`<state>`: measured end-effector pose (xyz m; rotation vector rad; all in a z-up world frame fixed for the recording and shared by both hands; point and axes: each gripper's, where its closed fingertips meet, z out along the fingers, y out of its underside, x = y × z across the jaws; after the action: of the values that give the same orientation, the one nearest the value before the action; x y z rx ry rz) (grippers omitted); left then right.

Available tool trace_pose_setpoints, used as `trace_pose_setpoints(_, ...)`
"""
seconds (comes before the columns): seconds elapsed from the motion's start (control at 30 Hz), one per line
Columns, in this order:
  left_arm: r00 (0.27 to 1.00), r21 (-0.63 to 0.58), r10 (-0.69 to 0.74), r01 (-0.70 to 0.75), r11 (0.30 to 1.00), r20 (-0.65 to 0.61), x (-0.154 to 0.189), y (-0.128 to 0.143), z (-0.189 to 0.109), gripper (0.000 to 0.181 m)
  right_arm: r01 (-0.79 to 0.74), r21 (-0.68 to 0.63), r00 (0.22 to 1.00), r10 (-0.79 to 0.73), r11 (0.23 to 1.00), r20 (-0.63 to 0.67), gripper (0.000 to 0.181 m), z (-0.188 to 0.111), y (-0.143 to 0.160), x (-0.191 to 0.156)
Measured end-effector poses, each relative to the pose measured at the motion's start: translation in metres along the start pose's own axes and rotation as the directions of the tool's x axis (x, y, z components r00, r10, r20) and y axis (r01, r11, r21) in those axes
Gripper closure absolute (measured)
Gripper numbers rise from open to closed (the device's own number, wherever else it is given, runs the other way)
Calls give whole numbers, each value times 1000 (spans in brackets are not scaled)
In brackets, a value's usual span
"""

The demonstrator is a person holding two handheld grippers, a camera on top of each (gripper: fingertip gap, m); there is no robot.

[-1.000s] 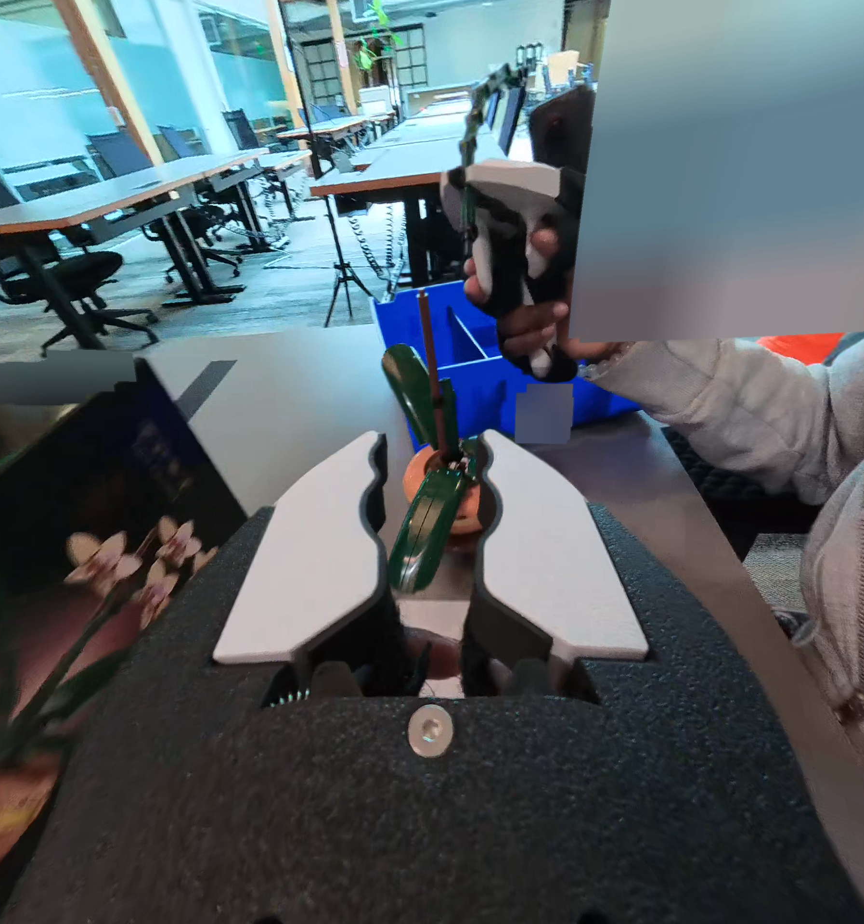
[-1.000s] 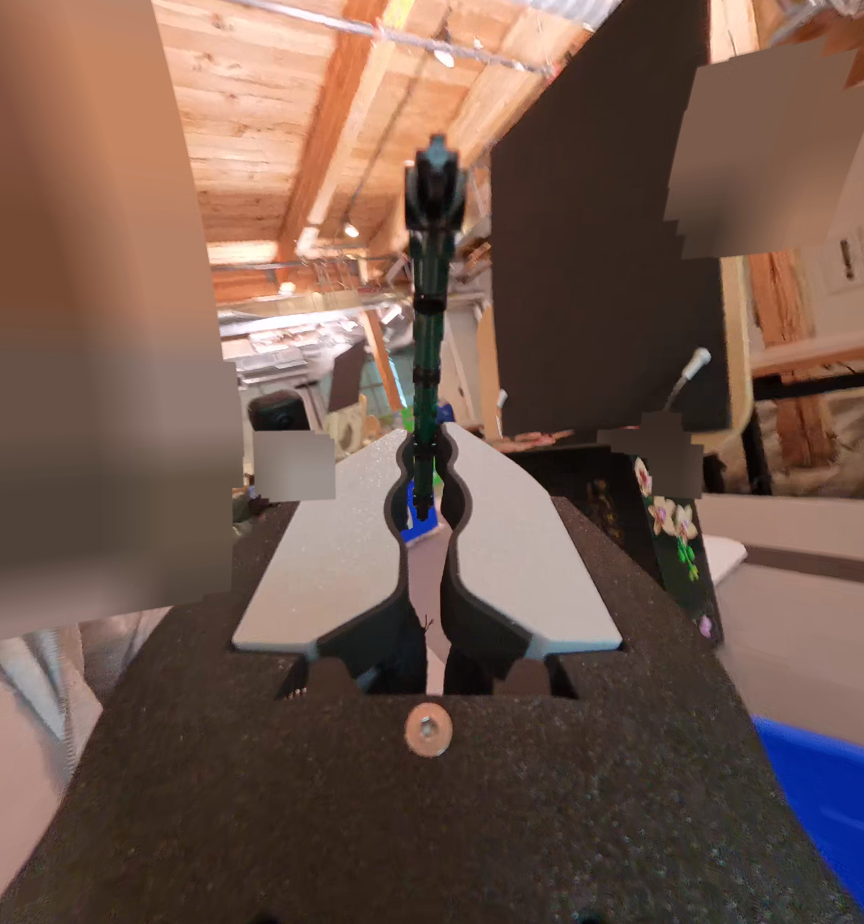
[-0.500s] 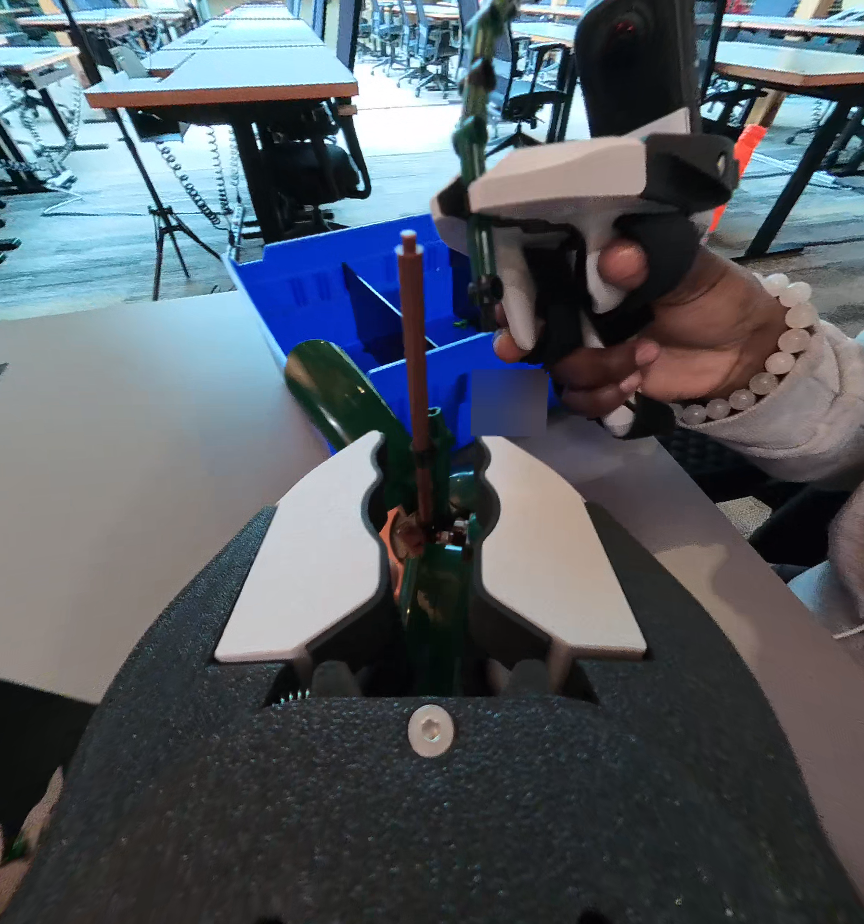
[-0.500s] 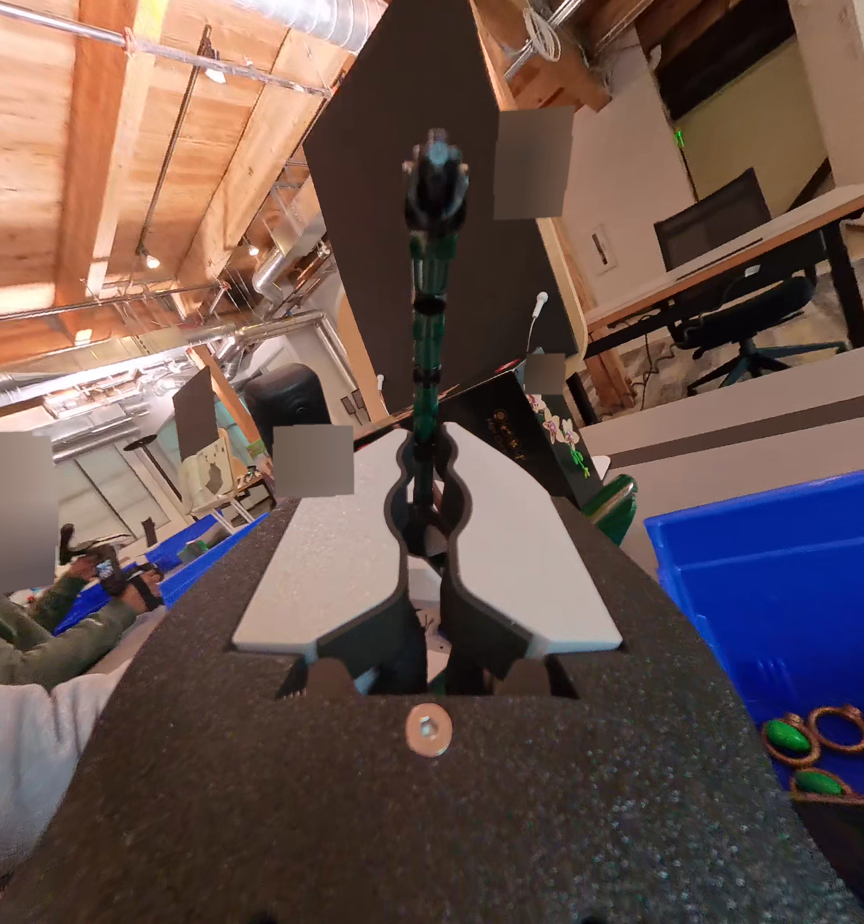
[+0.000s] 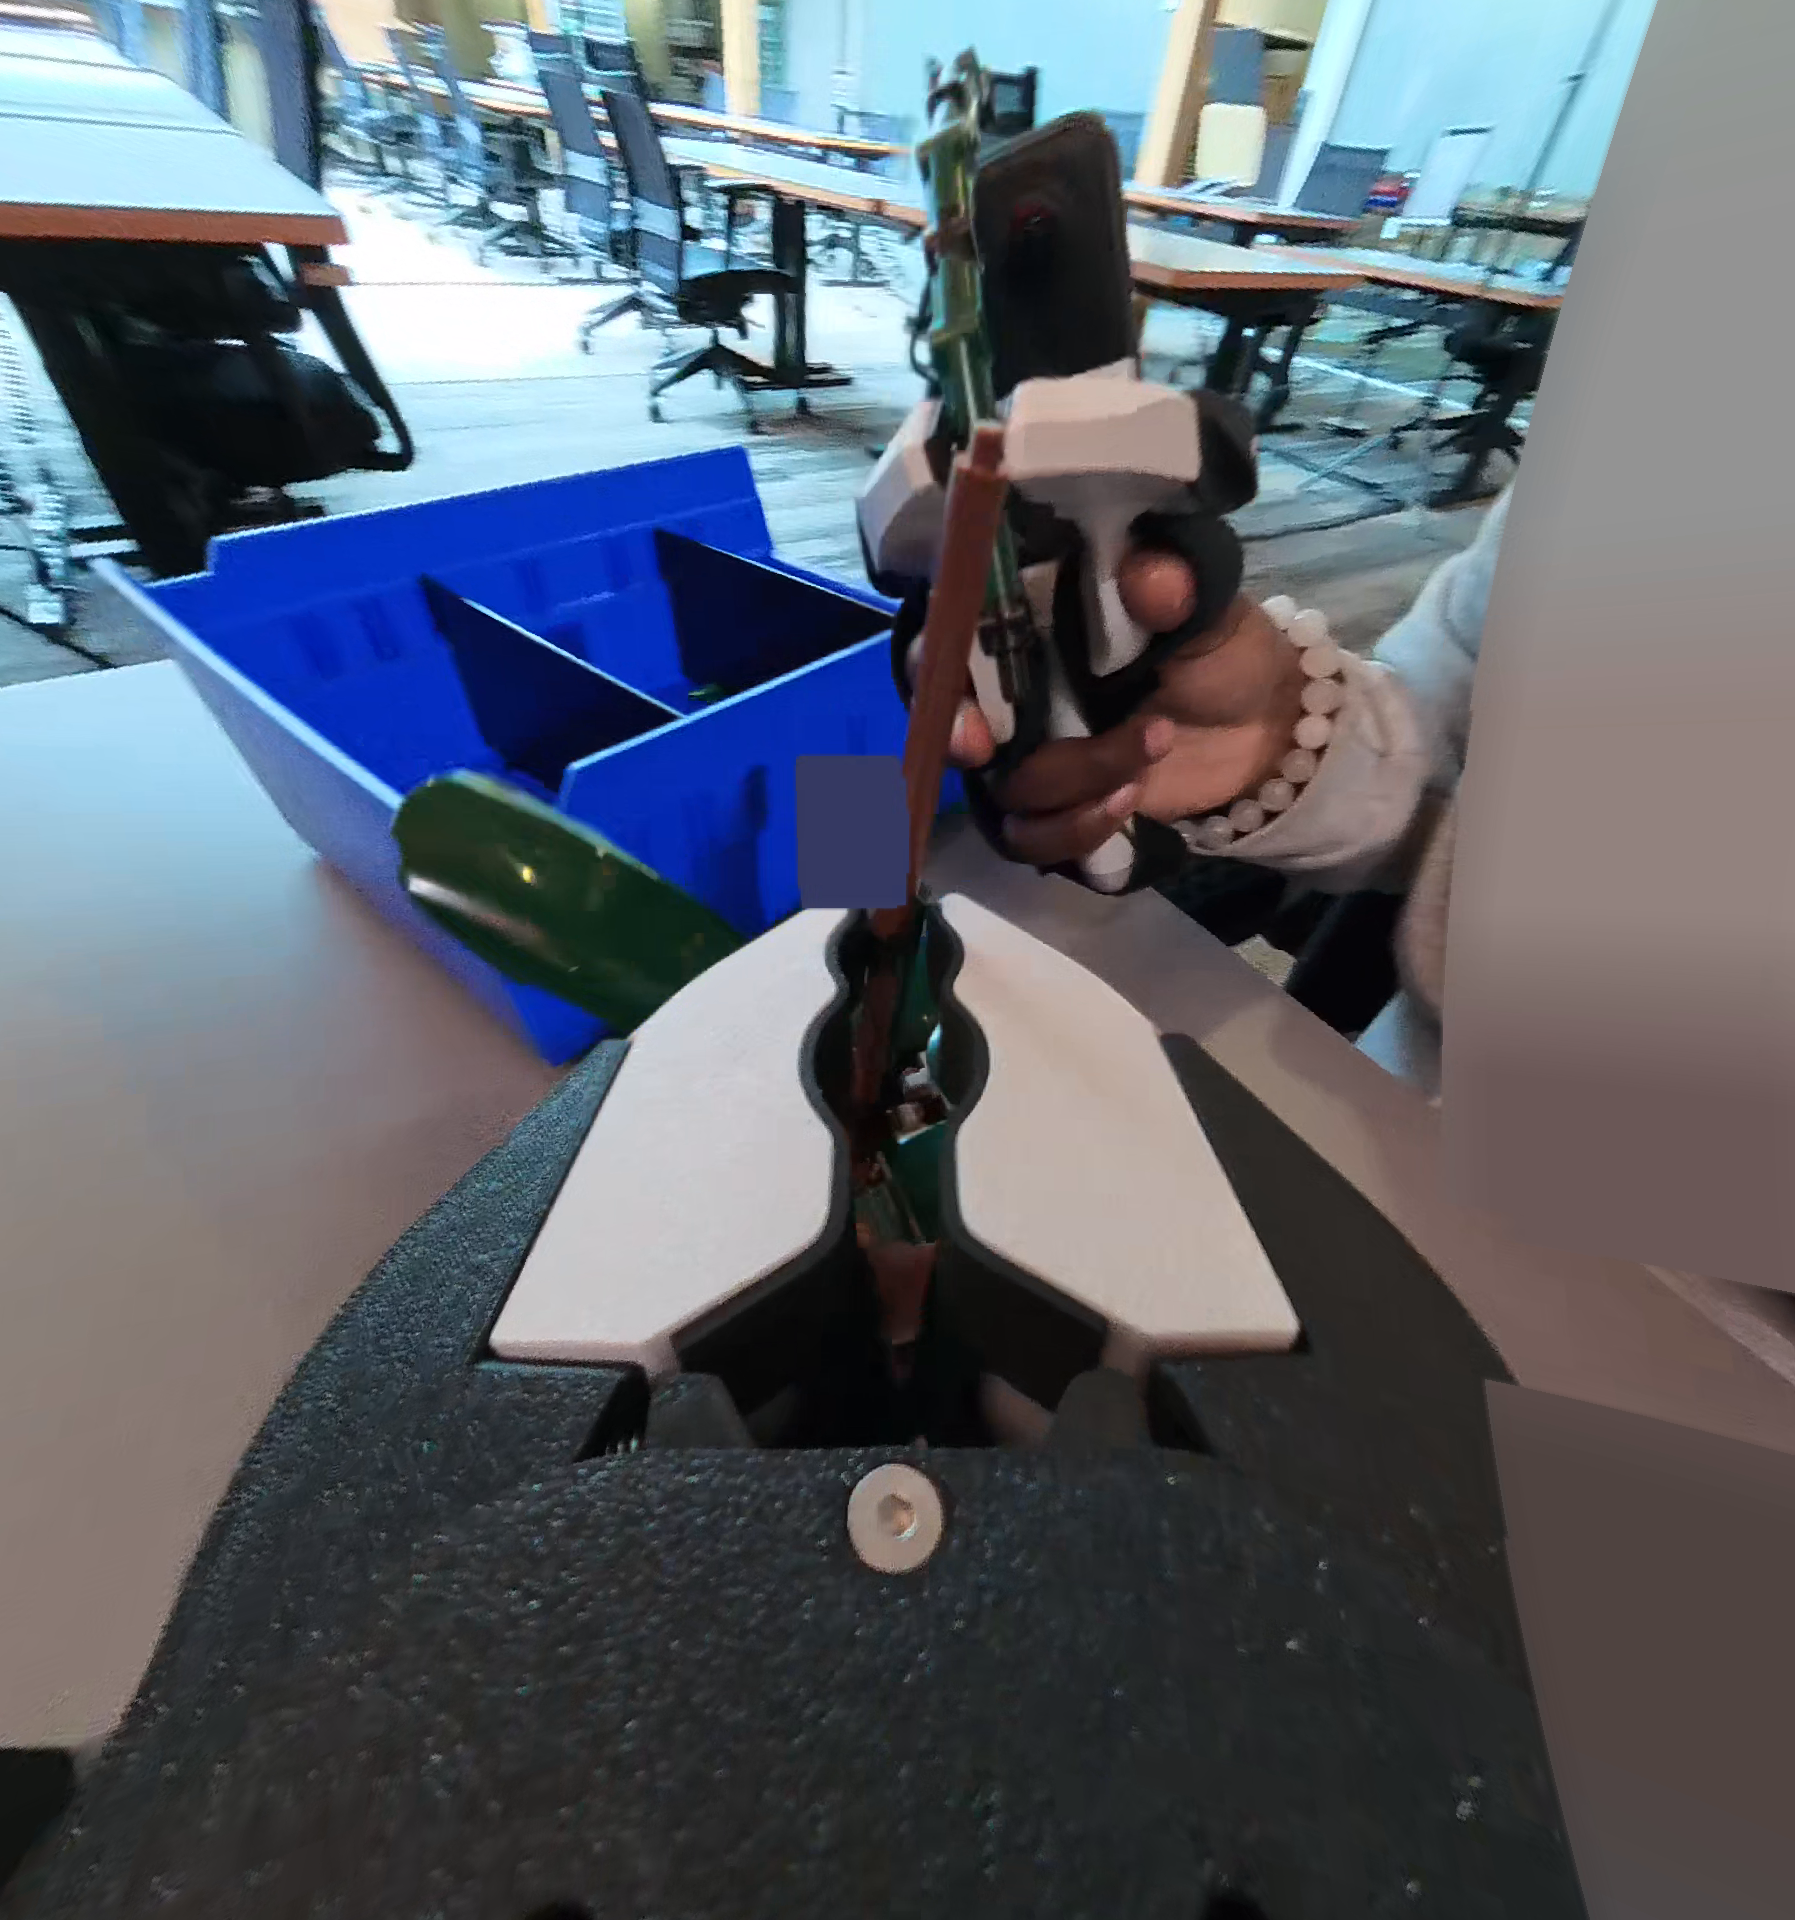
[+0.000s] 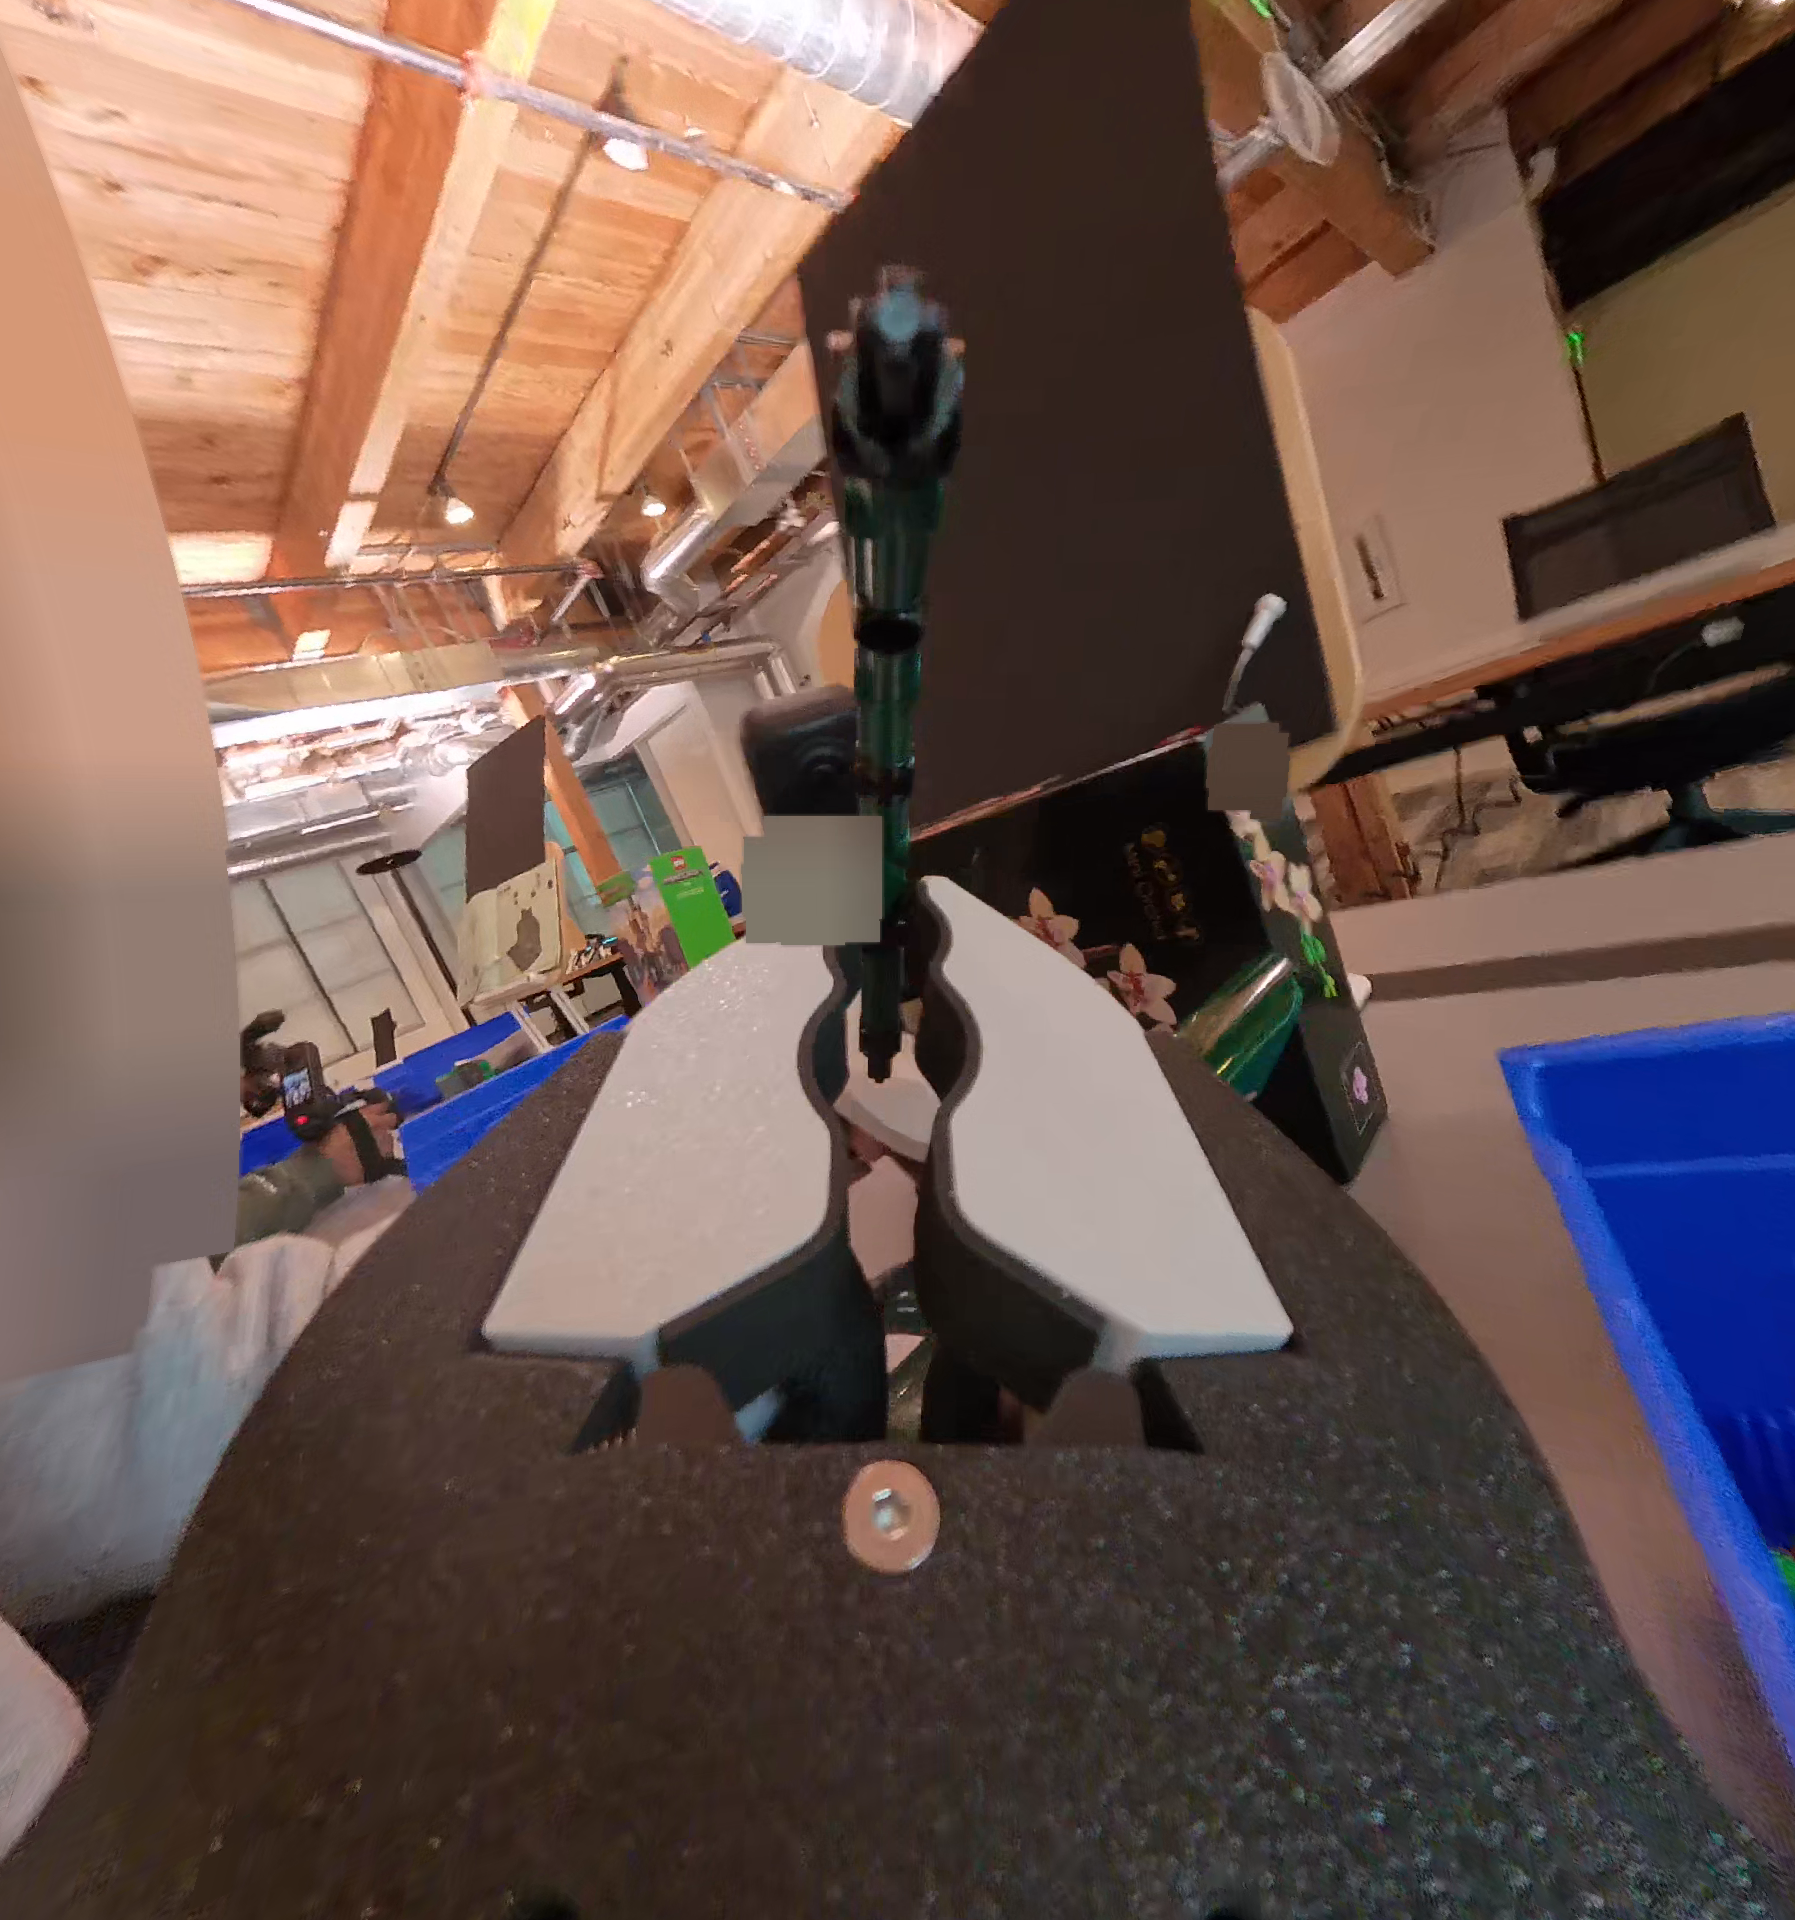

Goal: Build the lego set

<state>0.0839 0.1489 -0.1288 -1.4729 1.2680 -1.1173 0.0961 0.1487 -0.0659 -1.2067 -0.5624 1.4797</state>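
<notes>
My left gripper point(image 5: 888, 940) is shut on the lego plant model, between its brown rod point(image 5: 940, 675) and its green parts. A broad dark green leaf point(image 5: 550, 904) sticks out to the left. My right gripper point(image 6: 888, 940) is shut on a long green segmented stem point(image 6: 888, 665) that points up. In the left wrist view a hand holds the right gripper point(image 5: 971, 457) just behind the rod's top, with the green stem point(image 5: 960, 260) rising beside the rod. The model's base is hidden between my left fingers.
A blue divided bin point(image 5: 373, 665) stands on the grey table point(image 5: 145, 987) behind the model; it also shows in the right wrist view point(image 6: 1703, 1226), holding small pieces. The dark lego box point(image 6: 1153, 914) with flower pictures stands beyond the right gripper. Desks and chairs fill the room. About 7 cm separates my left fingertips from my right.
My left gripper has closed on the plant model, which it earlier only straddled. The right gripper with the green stem has come closer, right up to the brown rod.
</notes>
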Motion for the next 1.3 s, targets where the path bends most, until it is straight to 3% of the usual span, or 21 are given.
trace_pose_setpoints(0.17, 999, 77, -7, 5, 997, 31, -3, -18, -13, 162, 149, 109, 986, -157, 983, 63, 174, 0, -2, -9)
trace_pose_setpoints(0.27, 965, 68, -25, 8, 998, 261, -6, -24, -39, 147, 149, 168, 973, -175, 975, 153, 175, 3, -9, -16)
trace_pose_setpoints(0.33, 897, -62, 15, 14, 998, 442, 2, -6, -55, 132, 170, 164, 955, -203, 972, 218, 174, 7, -9, -20)
trace_pose_setpoints(0.43, 824, -271, 113, 50, 961, 556, 30, 35, -54, 118, 199, 86, 914, -217, 976, 342, 174, 14, 5, -32)
trace_pose_setpoints(0.53, 784, -407, 151, 139, 903, 603, 44, 68, -44, 111, 224, 38, 907, -223, 974, 356, 174, 13, 9, -38)
trace_pose_setpoints(0.63, 768, -408, 129, 182, 895, 627, 47, 74, -44, 107, 285, 0, 912, -272, 958, 306, 174, 1, 4, -43)
trace_pose_setpoints(0.77, 781, -335, 71, 182, 925, 620, 48, 62, -55, 108, 408, -265, 893, -322, 873, 314, 174, -20, 25, -48)
trace_pose_setpoints(0.83, 796, -309, 54, 171, 936, 604, 58, 54, -64, 110, 406, -448, 897, -252, 797, 364, 174, -30, 46, -59)
trace_pose_setpoints(0.93, 743, -259, 33, 191, 947, 668, 76, 44, -99, 113, 453, -648, 877, -179, 613, 445, 174, -37, 91, -84)
trace_pose_setpoints(1.03, 601, -207, 41, 209, 956, 798, 104, 37, -156, 117, 564, -716, 820, -180, 412, 543, 174, -24, 144, -104)
trace_pose_setpoints(1.13, 414, -137, 35, 219, 966, 909, 148, 32, -211, 120, 587, -769, 792, 18, 253, 611, 174, -4, 193, -129)
trace_pose_setpoints(1.2, 324, -96, 27, 199, 975, 946, 181, 30, -234, 120, 535, -798, 760, 255, 276, 598, 174, 16, 214, -160)
trace_pose_setpoints(1.23, 296, -76, 20, 177, 981, 955, 196, 29, -240, 121, 453, -841, 752, 380, 294, 538, 174, 26, 221, -174)
trace_pose_setpoints(1.3, 276, -50, 14, 124, 991, 961, 219, 29, -242, 122, 264, -933, 715, 601, 243, 359, 174, 40, 230, -190)
